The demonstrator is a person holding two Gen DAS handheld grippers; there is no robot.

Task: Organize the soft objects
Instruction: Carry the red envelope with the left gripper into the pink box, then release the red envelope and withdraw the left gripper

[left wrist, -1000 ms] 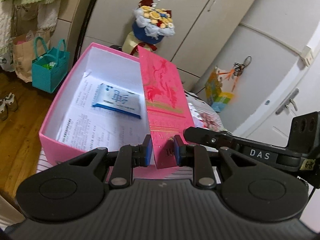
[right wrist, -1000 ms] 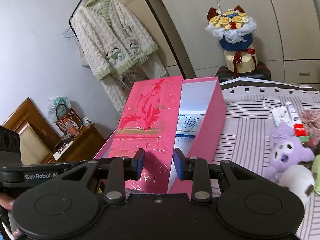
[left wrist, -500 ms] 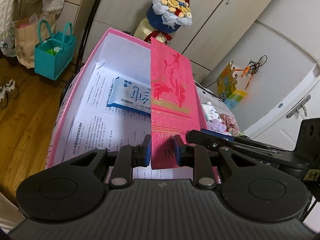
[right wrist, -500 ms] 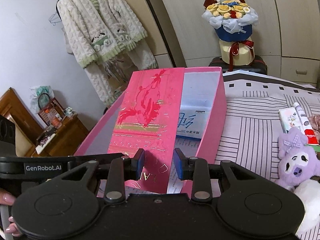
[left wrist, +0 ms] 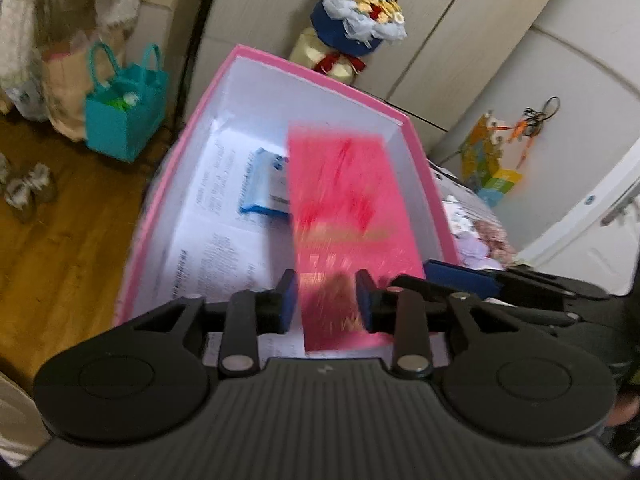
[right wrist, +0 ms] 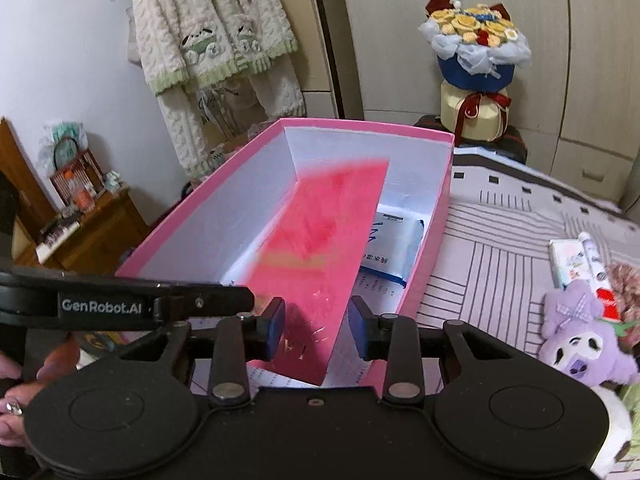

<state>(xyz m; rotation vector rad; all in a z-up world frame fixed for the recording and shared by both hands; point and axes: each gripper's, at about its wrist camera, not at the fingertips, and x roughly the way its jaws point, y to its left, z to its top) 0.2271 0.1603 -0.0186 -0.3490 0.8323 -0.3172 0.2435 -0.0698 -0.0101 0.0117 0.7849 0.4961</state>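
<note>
1. Our pink box (left wrist: 160,216) sits on the striped bed (right wrist: 500,248), holding printed papers (left wrist: 216,240), a blue packet (right wrist: 394,248) and a blurred pink envelope (left wrist: 352,216).
2. Our left gripper (left wrist: 328,300) and right gripper (right wrist: 316,326) are opening, released; the envelope lies between the fingers.

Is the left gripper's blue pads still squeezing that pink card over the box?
Apart. In the left wrist view, the left gripper is opening: both pads stand clear of the blurred pink card between them, over the pink box.

Pink box (right wrist: 434,216) (white inside); purple plush (right wrist: 580,336); striped bedsheet (right wrist: 500,240).
</note>
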